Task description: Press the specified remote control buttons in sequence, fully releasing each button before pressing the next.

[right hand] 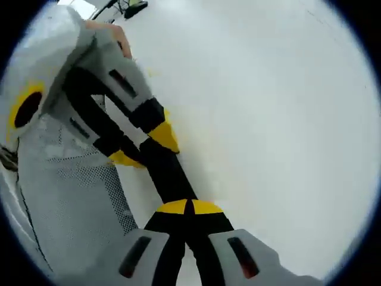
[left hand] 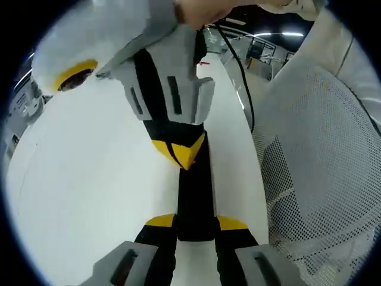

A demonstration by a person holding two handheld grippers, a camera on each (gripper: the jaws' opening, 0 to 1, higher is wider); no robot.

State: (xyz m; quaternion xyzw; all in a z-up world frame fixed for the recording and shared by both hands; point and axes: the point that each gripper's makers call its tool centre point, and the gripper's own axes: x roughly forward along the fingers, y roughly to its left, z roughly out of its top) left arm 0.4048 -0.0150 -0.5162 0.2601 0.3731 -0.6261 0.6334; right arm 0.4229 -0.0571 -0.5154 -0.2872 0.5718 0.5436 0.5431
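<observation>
- Evidently the left gripper (left hand: 196,223) clamps the slim black remote (left hand: 195,190) by its edges, above the white table (left hand: 83,179).
- Right gripper (right hand: 189,207) closed, tips apparently touching the remote's face.
- Light, rigid, probably slick; grip the edges.

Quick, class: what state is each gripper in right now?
Left gripper: closed on the black remote.
Right gripper: closed, holding nothing, tips on the remote.

Readable text: none on anything here; the remote (left hand: 193,196) shows a plain black face, its markings too blurred to read
Labels, brands, numbers, signs: none legible
</observation>
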